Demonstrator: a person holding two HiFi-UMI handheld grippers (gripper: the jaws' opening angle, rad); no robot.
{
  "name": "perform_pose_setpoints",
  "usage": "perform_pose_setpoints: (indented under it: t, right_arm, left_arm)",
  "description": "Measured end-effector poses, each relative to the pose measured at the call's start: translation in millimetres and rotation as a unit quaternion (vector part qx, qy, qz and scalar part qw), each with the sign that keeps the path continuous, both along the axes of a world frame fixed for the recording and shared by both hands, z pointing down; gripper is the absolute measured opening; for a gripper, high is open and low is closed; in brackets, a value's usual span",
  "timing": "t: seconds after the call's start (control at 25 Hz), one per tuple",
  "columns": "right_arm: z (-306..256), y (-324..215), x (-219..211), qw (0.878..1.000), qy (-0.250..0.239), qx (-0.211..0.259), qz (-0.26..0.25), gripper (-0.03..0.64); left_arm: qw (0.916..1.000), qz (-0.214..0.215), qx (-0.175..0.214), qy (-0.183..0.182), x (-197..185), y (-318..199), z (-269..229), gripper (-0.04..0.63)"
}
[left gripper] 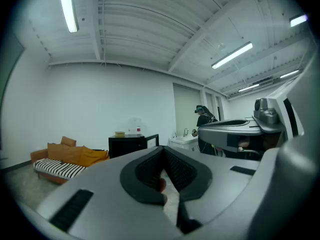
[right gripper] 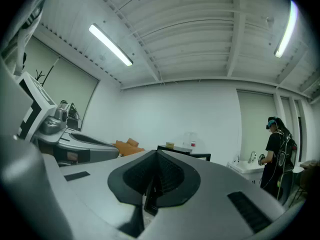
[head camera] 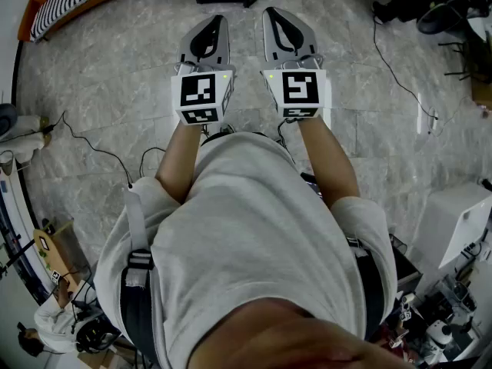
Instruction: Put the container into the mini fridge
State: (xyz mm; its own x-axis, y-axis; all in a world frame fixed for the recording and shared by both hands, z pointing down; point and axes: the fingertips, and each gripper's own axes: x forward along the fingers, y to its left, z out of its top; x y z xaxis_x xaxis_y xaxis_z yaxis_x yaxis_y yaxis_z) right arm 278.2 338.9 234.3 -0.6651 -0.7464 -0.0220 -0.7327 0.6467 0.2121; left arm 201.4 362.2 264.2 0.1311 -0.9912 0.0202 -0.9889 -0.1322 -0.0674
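Both pairs of jaws are pressed together with nothing pinched. In its own view, the left gripper (left gripper: 162, 150) has its dark ribbed pads meeting at the tip. The right gripper (right gripper: 156, 154) shows the same closed wedge in the right gripper view. From the head view the two grey grippers are held level and side by side just in front of the person's pale grey shirt (head camera: 254, 229). They are close together but not touching, and each carries its marker cube. Below them lies a grey marbled tile floor (head camera: 115, 91) with thin black cables (head camera: 92, 151) running across it.

The container is not in either gripper. A small pale, see-through container (left gripper: 134, 127) with a red spot stands far across the room on top of a black box-shaped cabinet (left gripper: 131, 145). It is just beside a low yellowish bowl (left gripper: 119, 133) and too small to make out further. Whether that cabinet is the mini fridge cannot be told.

Left of the cabinet, against the white wall, is an orange sofa (left gripper: 70, 155) with a black-and-white striped seat. To the right another person in dark clothes (right gripper: 276, 154) stands at a white sink unit (right gripper: 247, 168). Long tube lights (left gripper: 67, 6) run along the ribbed white ceiling.
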Motion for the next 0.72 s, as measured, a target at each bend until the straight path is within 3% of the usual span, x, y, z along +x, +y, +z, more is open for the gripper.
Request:
perform_pose_setpoints:
  t: [0.32, 0.48, 0.6, 0.72]
  right_arm:
    - [15, 3, -35, 1.0, 0.016, -0.008, 0.006, 0.038]
    - [40, -1, -34, 0.999, 0.028, -0.033, 0.019, 0.038]
    - [61, -5, -33, 0.997, 0.047, -0.05, 0.018, 0.038]
    - [79, -17, -37, 0.996, 0.059, -0.071, -0.006, 0.038]
  left_arm:
    - [0.9996, 0.028, 0.009, -0.004, -37, 6, 0, 0.012]
    - [0.9993, 0.035, -0.015, 0.002, -56, 2, 23, 0.012]
    - [0.9983, 0.045, -0.036, -0.003, -57, -3, 46, 0.012]
    - [0.9966, 0.078, -0.025, 0.008, -47, -9, 56, 0.012]
